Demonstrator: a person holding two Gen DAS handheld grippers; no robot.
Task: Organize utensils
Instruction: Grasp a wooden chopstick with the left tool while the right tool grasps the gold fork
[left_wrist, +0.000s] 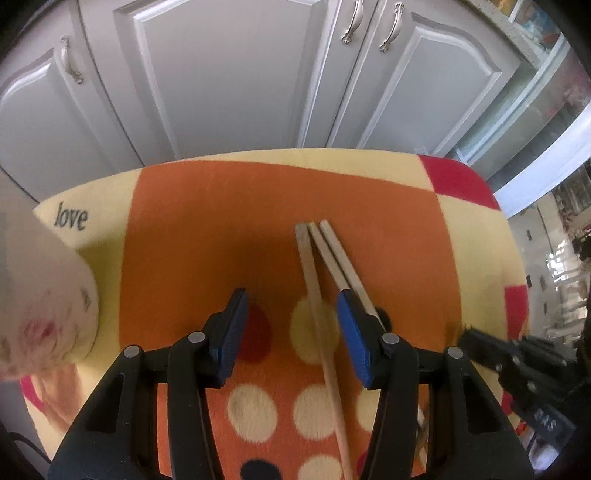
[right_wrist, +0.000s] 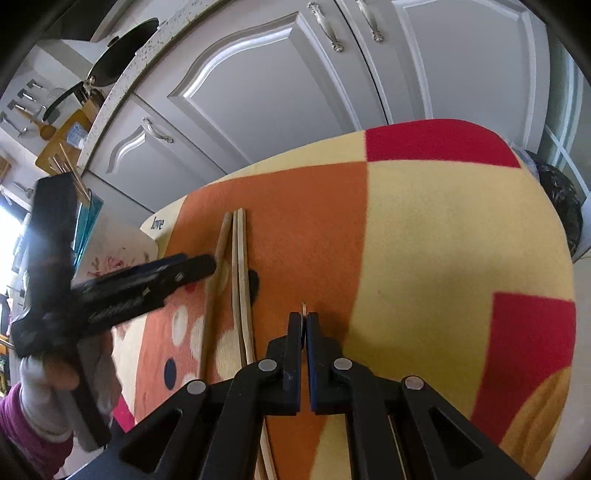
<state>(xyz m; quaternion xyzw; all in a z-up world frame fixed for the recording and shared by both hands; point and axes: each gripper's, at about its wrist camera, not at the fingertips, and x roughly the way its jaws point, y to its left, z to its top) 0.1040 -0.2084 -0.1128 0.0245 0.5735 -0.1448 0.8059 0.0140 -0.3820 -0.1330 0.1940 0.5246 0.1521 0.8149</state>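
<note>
Left hand-held gripper (left_wrist: 291, 325) spread wide, empty, straddling one wooden chopstick (left_wrist: 317, 314) of three chopsticks (right_wrist: 236, 273) lying side by side on patterned cloth (right_wrist: 424, 229) over desk. Right hand-held gripper (right_wrist: 305, 325) clenched on thin stick tip (right_wrist: 304, 307), just right of chopsticks. Floral cup (left_wrist: 44, 314) at left.

Matt wooden chopsticks (left_wrist: 314, 280) on fuzzy cloth (left_wrist: 221, 229)

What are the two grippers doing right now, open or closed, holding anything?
Left gripper: open, empty, straddling a chopstick.
Right gripper: shut on a thin stick.
</note>
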